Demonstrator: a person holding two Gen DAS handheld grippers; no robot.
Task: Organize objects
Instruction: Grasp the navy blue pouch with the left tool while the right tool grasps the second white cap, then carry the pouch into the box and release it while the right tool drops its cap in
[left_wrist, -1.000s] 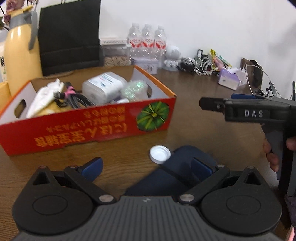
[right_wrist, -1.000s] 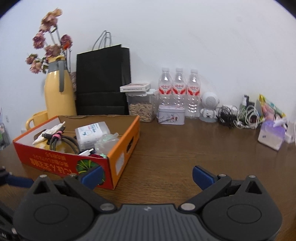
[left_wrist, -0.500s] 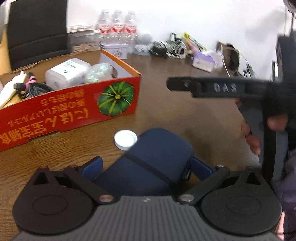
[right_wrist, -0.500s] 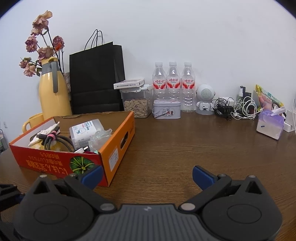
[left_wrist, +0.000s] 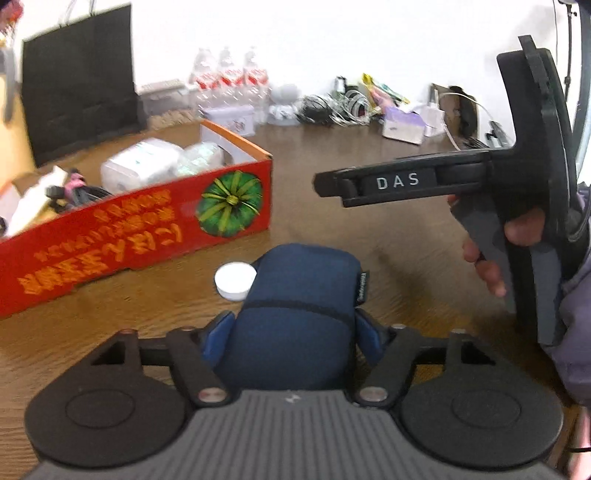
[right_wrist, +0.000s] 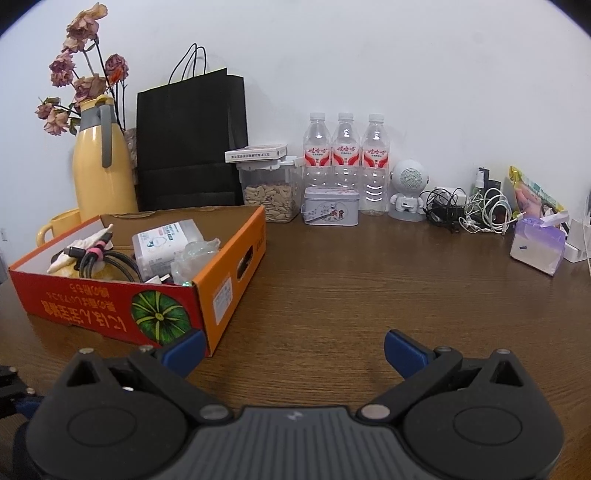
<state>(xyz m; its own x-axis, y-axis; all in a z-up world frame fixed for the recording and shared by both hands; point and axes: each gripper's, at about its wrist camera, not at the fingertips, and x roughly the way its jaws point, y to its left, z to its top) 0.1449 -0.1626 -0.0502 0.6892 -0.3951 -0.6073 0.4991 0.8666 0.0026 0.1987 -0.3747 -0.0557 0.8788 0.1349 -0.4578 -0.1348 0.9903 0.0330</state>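
A navy blue fabric pouch lies on the wooden table, in front of the red and orange cardboard box. My left gripper is closing around the pouch's near end, and both blue pads touch its sides. A white bottle cap rests against the pouch's far left corner. My right gripper hovers open over bare table with nothing between its fingers. The box is to its left. In the left wrist view a hand holds that right gripper up at the right.
The box holds a cable bundle, a white packet and crumpled plastic. Along the wall stand a yellow thermos, a black paper bag, a nut jar, a tin, three water bottles, tangled cables and a tissue pack.
My left gripper moved forward over the pouch and its jaws narrowed from wide open until they touch the pouch's sides. The right gripper stayed about where it was, still open.
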